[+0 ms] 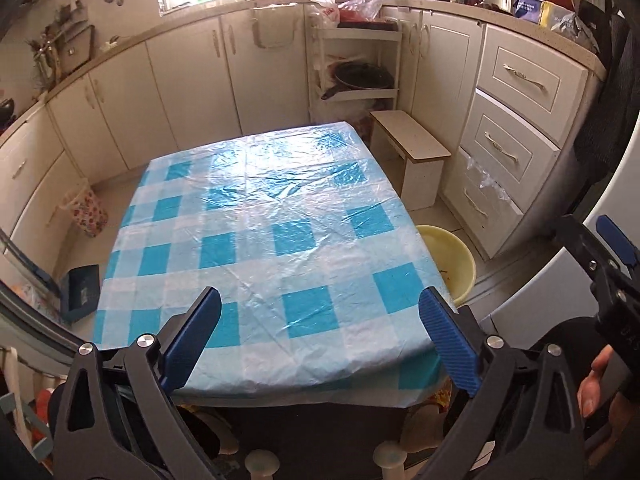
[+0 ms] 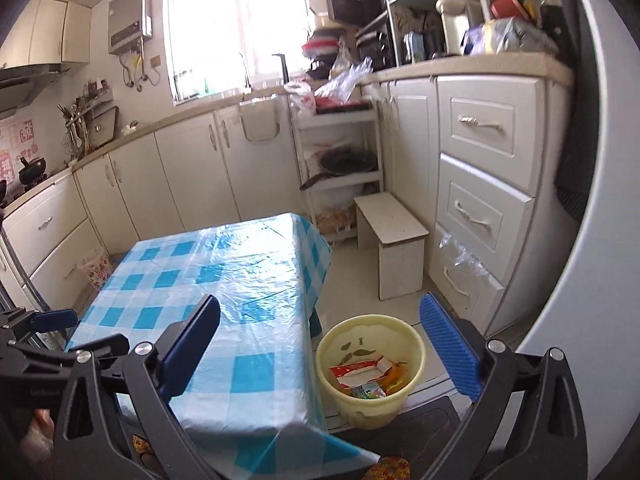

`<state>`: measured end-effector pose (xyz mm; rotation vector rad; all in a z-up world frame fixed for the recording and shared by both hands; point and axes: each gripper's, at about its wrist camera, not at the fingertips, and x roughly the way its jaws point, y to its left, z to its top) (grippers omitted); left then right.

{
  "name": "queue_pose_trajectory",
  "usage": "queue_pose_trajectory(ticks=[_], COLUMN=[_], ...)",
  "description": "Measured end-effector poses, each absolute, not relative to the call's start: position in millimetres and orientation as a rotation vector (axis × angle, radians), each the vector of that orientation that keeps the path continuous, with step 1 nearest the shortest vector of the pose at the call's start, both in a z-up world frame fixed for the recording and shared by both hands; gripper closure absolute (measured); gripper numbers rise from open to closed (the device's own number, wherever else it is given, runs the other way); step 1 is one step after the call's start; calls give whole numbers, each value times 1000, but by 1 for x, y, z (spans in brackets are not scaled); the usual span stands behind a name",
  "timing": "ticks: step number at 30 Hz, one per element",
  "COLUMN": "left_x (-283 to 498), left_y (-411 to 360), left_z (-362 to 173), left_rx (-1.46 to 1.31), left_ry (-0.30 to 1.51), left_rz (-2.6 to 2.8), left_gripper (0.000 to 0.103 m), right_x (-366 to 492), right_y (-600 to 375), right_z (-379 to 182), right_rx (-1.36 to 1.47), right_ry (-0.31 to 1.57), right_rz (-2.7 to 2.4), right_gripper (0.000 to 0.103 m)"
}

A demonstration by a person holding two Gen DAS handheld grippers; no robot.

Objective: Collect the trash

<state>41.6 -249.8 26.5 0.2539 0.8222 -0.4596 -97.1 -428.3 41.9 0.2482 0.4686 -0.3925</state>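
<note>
Both claws are seen spread wide with nothing between the blue pads. The left claw (image 1: 320, 340) is held above the near edge of the counter (image 1: 256, 216), tilted downward over its blue-and-white checked plastic cover. The right claw (image 2: 320, 344) is pointed less steeply, over the counter's right side. Just beside that side, on the floor, the yellow bucket (image 2: 370, 408) is seen with wrappers (image 2: 366, 376) inside. Farther off, a small white stool (image 2: 394, 240) is set before the drawers.

Wrappers (image 2: 370, 376) — inside yellow bin (image 2: 412, 344)
</note>
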Motion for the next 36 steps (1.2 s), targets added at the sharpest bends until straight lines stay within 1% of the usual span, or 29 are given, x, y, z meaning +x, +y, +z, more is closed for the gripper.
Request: queue_pose_trajectory(ticks=[8, 14, 20, 27, 36], left_x=[-5, -41, -64, -78, -82], left_y=[-194, -160, -146, -136, -130], left_z=[58, 66, 65, 65, 68], left_rx=[225, 202, 226, 220, 200], left_ry=[753, 721, 743, 726, 722], left_rz=[-430, -402, -396, -372, -363], left_gripper=[8, 8, 8, 8, 8], right_x=[-148, -176, -189, -196, -201], right_y=[-371, -341, -322, -315, -304], right_z=[69, 76, 74, 73, 75], right_rx=[220, 235, 217, 202, 164], right_ry=[453, 447, 453, 449, 430], right_rz=[-393, -377, -373, -384, -391], right_gripper=[7, 7, 7, 7, 7])
